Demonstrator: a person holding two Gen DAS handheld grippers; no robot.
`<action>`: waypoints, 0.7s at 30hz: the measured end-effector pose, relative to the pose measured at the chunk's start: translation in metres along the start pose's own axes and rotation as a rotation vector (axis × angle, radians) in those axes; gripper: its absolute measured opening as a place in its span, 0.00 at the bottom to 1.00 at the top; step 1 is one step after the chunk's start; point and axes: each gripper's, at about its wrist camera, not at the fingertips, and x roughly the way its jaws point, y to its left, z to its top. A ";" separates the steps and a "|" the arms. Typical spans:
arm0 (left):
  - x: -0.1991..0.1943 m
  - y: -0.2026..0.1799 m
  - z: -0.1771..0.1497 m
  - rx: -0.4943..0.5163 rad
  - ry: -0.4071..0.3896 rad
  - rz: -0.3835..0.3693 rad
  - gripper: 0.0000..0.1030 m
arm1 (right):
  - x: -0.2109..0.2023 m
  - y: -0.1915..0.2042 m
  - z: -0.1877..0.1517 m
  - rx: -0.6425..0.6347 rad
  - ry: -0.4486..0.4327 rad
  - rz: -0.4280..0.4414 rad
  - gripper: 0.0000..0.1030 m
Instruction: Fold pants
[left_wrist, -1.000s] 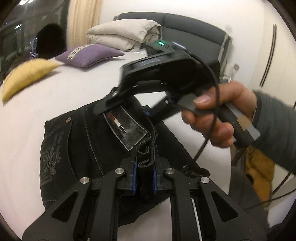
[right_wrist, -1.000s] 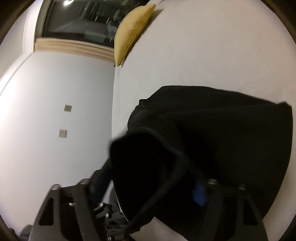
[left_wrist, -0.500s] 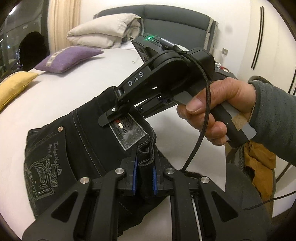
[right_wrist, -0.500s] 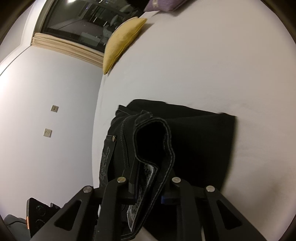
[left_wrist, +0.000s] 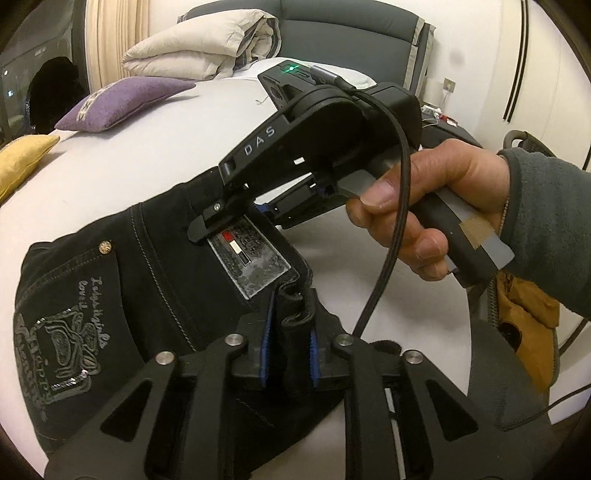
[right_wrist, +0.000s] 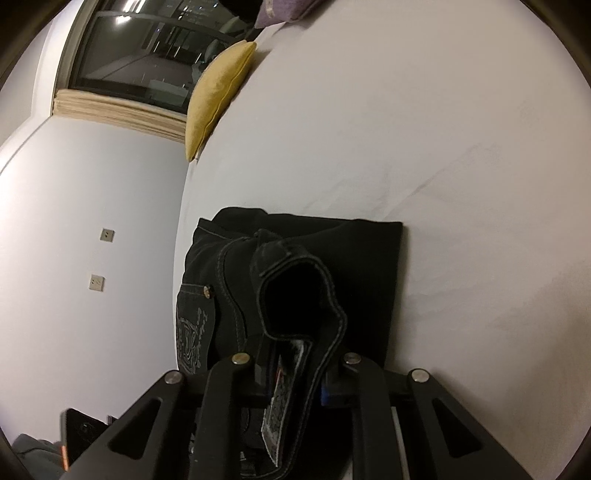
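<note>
Black jeans (left_wrist: 147, 258) lie folded on the white bed (left_wrist: 147, 147), back pocket with pale embroidery up. My left gripper (left_wrist: 291, 332) has a bunched fold of the waistband between its blue pads, and its jaws are starting to open. My right gripper (left_wrist: 236, 221), held by a hand (left_wrist: 424, 206), pinches the waistband at the leather patch (left_wrist: 251, 258). In the right wrist view the right gripper (right_wrist: 291, 369) is shut on that waistband, and the jeans (right_wrist: 362, 277) spread flat beyond it with a straight folded edge.
A yellow cushion (right_wrist: 218, 92) and a purple cushion (left_wrist: 122, 99) lie on the bed's far side. A folded duvet (left_wrist: 207, 48) rests by the grey headboard (left_wrist: 351, 26). A cable (left_wrist: 391, 221) hangs from the right gripper. A dark window (right_wrist: 147, 55) is behind.
Both grippers have sunk toward the bed with the waistband. The right gripper's fingers have closed from wide to narrow. The jeans have settled from a hanging bulge into a flat fold.
</note>
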 end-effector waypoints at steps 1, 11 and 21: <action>-0.001 0.001 -0.001 0.000 -0.003 -0.002 0.21 | 0.000 -0.002 0.000 0.004 -0.002 0.012 0.17; -0.047 -0.022 -0.027 0.025 -0.079 -0.068 0.59 | -0.030 0.002 -0.003 0.017 -0.099 -0.014 0.45; -0.119 0.091 -0.034 -0.173 -0.174 0.093 0.59 | -0.074 0.059 -0.061 -0.073 -0.199 0.193 0.59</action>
